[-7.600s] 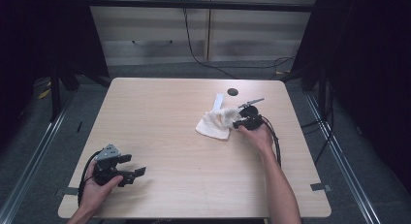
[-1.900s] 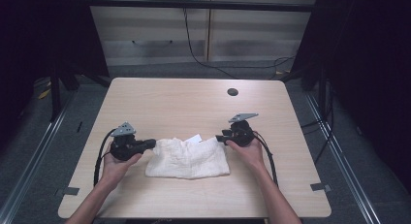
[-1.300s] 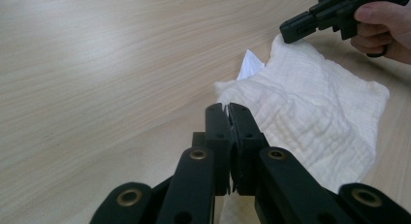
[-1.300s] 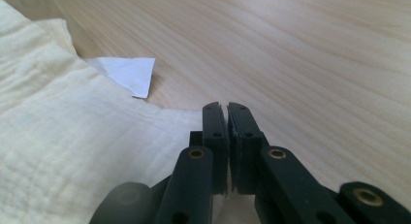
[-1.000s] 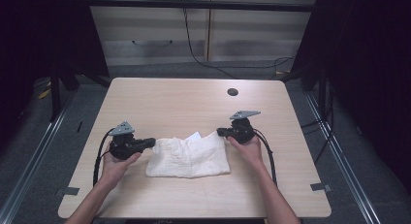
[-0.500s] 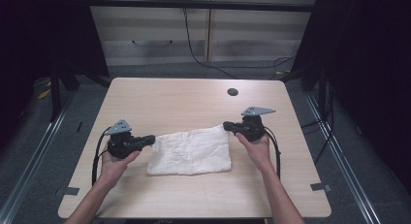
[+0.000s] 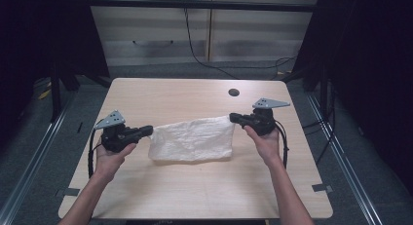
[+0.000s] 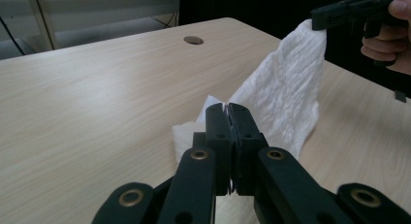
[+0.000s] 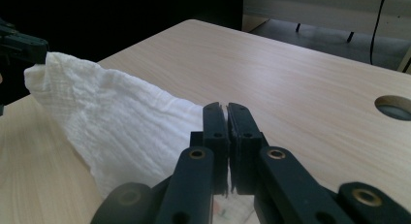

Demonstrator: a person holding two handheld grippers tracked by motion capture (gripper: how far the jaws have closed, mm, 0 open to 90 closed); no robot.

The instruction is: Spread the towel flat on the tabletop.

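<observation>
High view: the white cloth [image 7: 192, 140] now hangs between the two claws above the middle of the tabletop [image 7: 195, 196], where a second ago it lay flat and rumpled. The left claw [image 7: 148, 129] is clamped on the cloth's left top corner, the right claw [image 7: 234, 118] on its right top corner. Both hands have come up and the right has drawn outward toward the right edge, so the top hem is pulled nearly straight while the lower hem looks to rest on the wood or just above it; I cannot tell which. A dark round hole [image 7: 234, 92] sits near the far edge, well apart from the cloth.

Left gripper view: the left claw [image 8: 227, 107] is pressed together with a thin fold of cloth [image 8: 286, 98] pinched in it; the cloth rises to the other claw [image 8: 322, 20] at upper right.

Right gripper view: the right claw [image 9: 226, 107] is likewise shut on a cloth [image 9: 111, 127] corner, the sheet running off to the far claw [image 9: 41, 48].

Judged from this, the spreading is done and the cloth is ready for folding or laying flat.
</observation>
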